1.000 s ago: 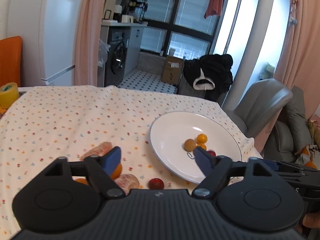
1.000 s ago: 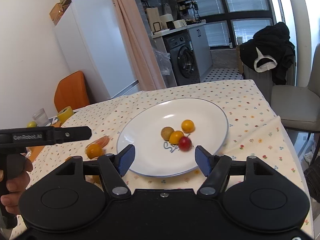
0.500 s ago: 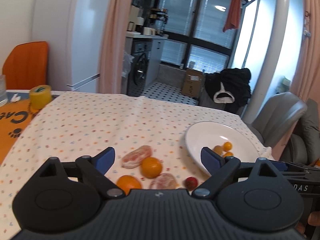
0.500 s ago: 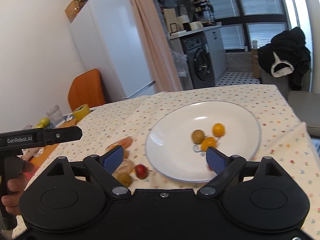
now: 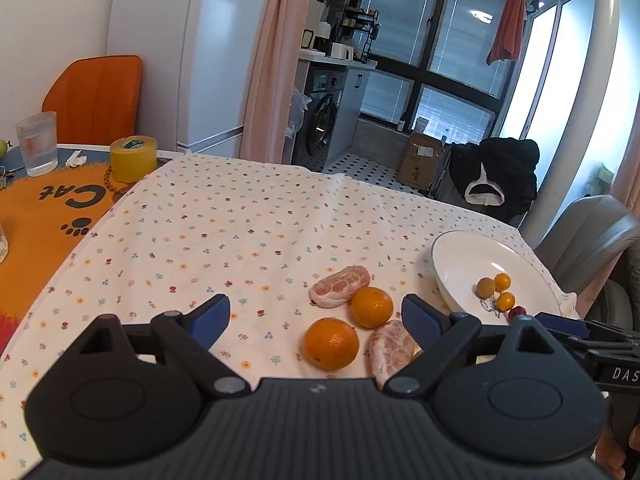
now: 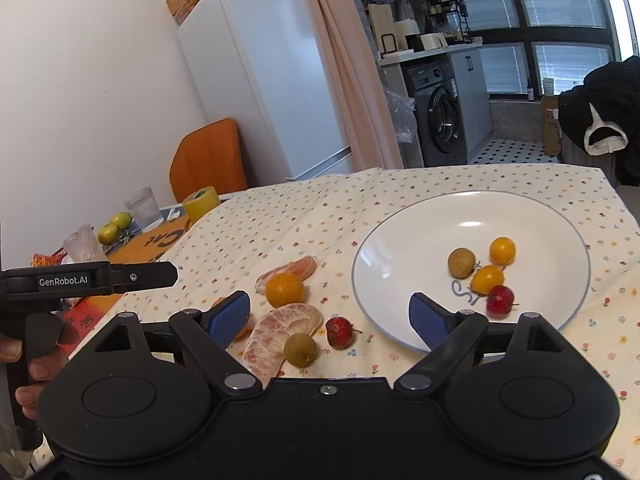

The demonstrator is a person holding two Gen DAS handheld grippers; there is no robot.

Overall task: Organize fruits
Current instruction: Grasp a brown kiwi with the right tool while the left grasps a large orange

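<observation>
The white plate (image 6: pixel 472 216) sat toward the right end of the flowered tablecloth (image 5: pixel 224 224), and four small fruits lay in it, bunched near its middle: a brownish longan (image 6: pixel 461 263), two little yellow-orange fruits (image 6: pixel 502 250) touching or nearly touching it, and a red strawberry (image 6: pixel 500 299) nearest the rim. The rest of the plate was bare.

On the cloth just left of the plate lay the loose fruit: two whole oranges (image 5: pixel 331 343), one peeled citrus piece (image 5: pixel 340 290) farther back and another (image 6: pixel 282 330) closer in. From the right wrist view a second longan (image 6: pixel 300 350) rested against the nearer peeled piece, with a second strawberry (image 6: pixel 339 332) just beside it. The left wrist view did not show either of those; its own right finger covered that patch of cloth. In turn, the left wrist view showed both whole oranges clearly, while the right view gave one plainly and the other only as a sliver behind a blue pad.

The left gripper (image 5: pixel 316 320) hung over the loose fruit with its jaws spread wide and nothing between them. The right gripper (image 6: pixel 329 318) was likewise spread wide and empty, above the gap between the loose fruit and the plate's near rim. The right view also caught the left tool from the side, with a hand (image 6: pixel 28 364) wrapped round its handle.

At the far left end of the table, off the flowered cloth, stood a drinking glass (image 5: pixel 37 143) and a roll of yellow tape (image 5: pixel 133 158) on an orange mat (image 5: pixel 36 216).
</observation>
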